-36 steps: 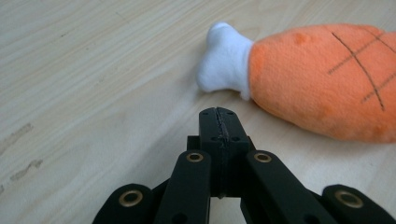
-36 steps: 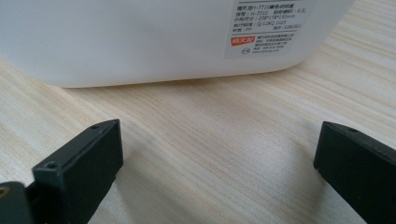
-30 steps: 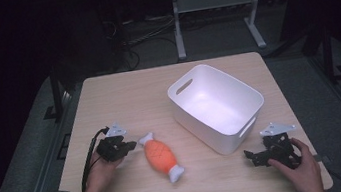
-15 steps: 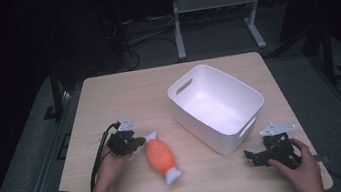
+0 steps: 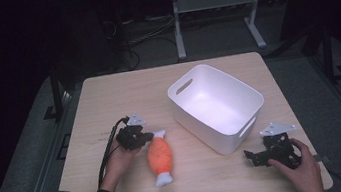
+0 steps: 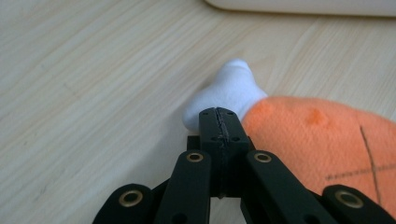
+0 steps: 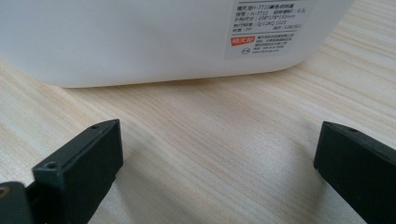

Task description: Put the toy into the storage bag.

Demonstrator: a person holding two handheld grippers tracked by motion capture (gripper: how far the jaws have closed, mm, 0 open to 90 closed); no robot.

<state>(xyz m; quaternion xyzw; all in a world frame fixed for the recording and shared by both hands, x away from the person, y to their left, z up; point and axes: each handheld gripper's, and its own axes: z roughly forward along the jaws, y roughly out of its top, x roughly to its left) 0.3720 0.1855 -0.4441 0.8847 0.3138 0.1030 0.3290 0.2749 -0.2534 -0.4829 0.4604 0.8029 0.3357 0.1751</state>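
An orange plush toy (image 5: 159,155) with white ends lies on the wooden table (image 5: 108,99), front of centre. My left gripper (image 5: 145,137) is at its far white end, coming in from the left. In the left gripper view the jaws (image 6: 218,114) are pressed together with nothing between them, their tip against the white end (image 6: 229,91) beside the orange body (image 6: 317,135). My right gripper (image 5: 250,155) rests at the front right, pointing left. Its jaws (image 7: 219,140) stand wide apart over bare wood, facing the wall of a white tub (image 7: 140,42).
The empty white plastic tub (image 5: 203,126) with handle cut-outs stands right of centre, between the toy and the right gripper. A label (image 7: 266,25) is stuck on its near wall. Dark floor, cables and a metal stand lie beyond the table's far edge.
My left gripper has moved right, up to the toy's white end. The toy has turned slightly, its near end swinging left. The right gripper has stayed put.
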